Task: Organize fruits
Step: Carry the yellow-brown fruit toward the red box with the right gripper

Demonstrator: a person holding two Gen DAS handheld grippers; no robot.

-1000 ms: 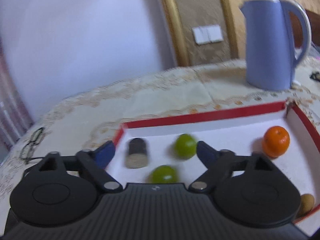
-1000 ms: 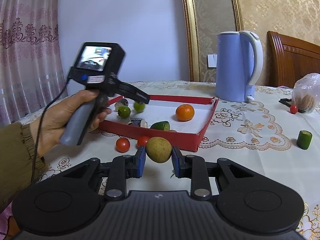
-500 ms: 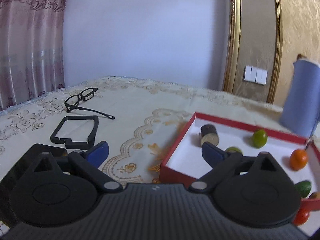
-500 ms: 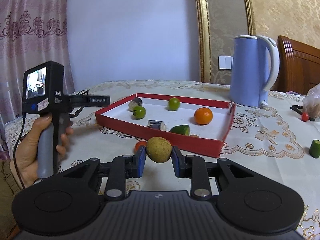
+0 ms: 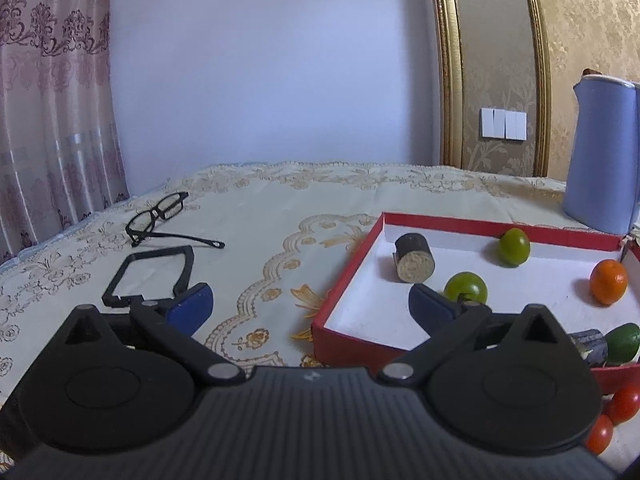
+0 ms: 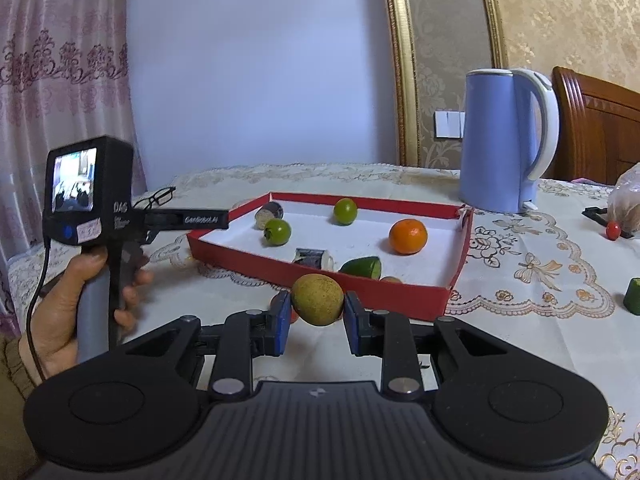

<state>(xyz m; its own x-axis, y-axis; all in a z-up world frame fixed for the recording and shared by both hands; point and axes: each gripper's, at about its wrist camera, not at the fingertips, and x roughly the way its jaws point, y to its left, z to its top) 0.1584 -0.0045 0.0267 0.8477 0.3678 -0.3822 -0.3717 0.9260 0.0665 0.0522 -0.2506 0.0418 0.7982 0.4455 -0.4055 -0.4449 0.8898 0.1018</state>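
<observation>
Left wrist view: left gripper [image 5: 308, 300] with blue fingers [image 5: 191, 304] spread wide, grasping nothing, hanging above the bench [image 5: 256, 208] with the red tray [image 5: 345, 276] corner between the tips. Probably parked off to the side so as to leave the tray free for the other hand. Inside the tray, toward 1 o'clock: dark cut cylinder [image 5: 414, 258], two green fruits [image 5: 466, 288] [image 5: 514, 247], orange [image 5: 609, 282] at 2 o'clock, green wedge [image 5: 624, 340] near 3. Red tomatoes [image 5: 624, 402] outside the tray wall at 4 o'clock, not yet sorted. Eyeglasses [image 5: 160, 216] at 10 o'clock, kettle [image 5: 600, 156] at 2.

Right wrist view: right gripper [image 6: 317, 314] clenched on a tan round fruit [image 6: 317, 299], pads pressing its two sides, held clear of the bench just short of the tray's near wall [image 6: 360, 294] at 12 o'clock. Likely carried high to pass over that wall and land in the bare white patch beyond. Left hand [image 6: 76, 304] at 9 o'clock gripping its handle. Stray green piece [image 6: 632, 301] at 3 o'clock, small tomato [image 6: 612, 230] by the bag [image 6: 626, 200], both well apart from the tray.
</observation>
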